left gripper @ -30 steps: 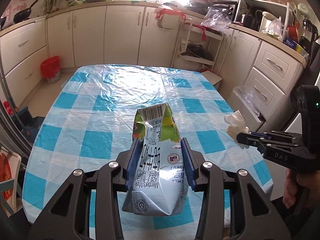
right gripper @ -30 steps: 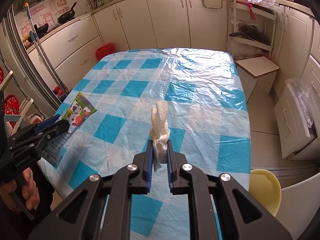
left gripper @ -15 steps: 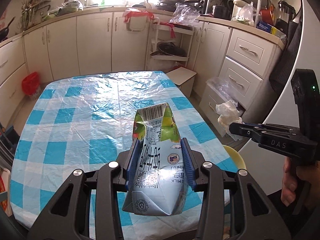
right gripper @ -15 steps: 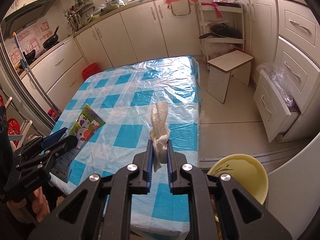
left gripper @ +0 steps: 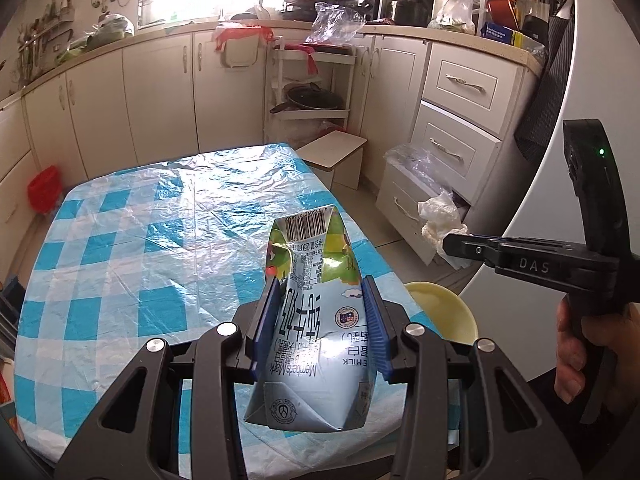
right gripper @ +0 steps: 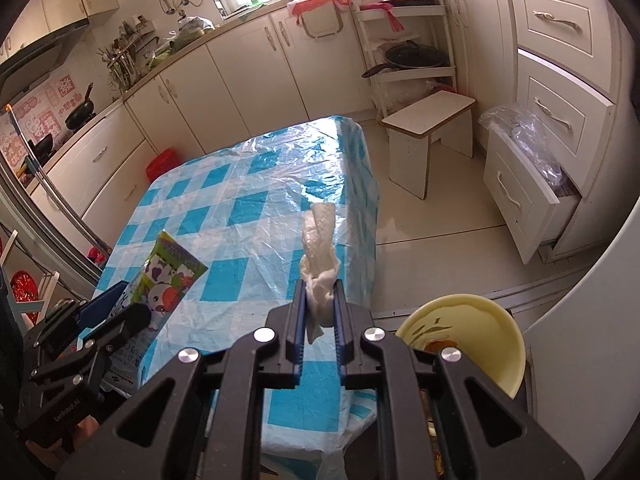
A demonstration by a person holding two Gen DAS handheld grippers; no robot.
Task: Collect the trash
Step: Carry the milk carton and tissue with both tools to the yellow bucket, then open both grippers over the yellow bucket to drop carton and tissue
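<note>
We hold a flattened silver-and-green milk carton (left gripper: pixel 316 328) pinched between the blue pads of our left gripper (left gripper: pixel 320 320), lifted above the near edge of the table covered in a blue-and-white checked plastic cloth (left gripper: pixel 132 248). Our right gripper (right gripper: pixel 319 312) is nearly pressed together, squeezing a crumpled white paper tissue (right gripper: pixel 319 248) that sticks up past its fingertips. Both pieces of trash hang off the tabletop. Just beside the table's corner, lower down, sits a pale yellow round bin (right gripper: pixel 480 332).
</note>
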